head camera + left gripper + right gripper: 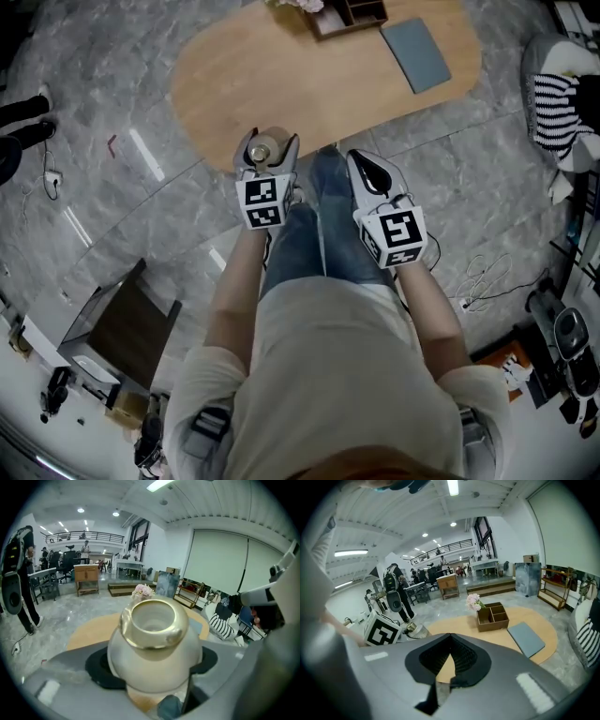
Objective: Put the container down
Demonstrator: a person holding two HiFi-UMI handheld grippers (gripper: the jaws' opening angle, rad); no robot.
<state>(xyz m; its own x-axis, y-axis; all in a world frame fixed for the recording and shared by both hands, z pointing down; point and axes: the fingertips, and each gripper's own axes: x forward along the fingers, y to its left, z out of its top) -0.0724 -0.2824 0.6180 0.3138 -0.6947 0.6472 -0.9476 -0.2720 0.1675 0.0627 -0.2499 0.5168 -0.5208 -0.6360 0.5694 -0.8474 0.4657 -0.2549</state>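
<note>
Over the near edge of the oval wooden table (pixel 281 75), the left gripper (pixel 268 150) is clasping the white container (pixel 154 648) around its belly. Just beside it, the right gripper (pixel 450 639) is clenching shut on nothing. Grey marble floor (pixel 112 112) is spreading all around the table. The head view is giving only table and floor. The left gripper view is opening up the room beyond the table: a railed balcony (pixel 84 536), ceiling lights, and the container's gold rim (pixel 152 637) up close.

The table (pixel 281 80) fills the upper middle of the frame, with a box (pixel 349 15) on its top part, a mat (pixel 415 54) right of the box, and the container (pixel 265 150) at its lower edge.
</note>
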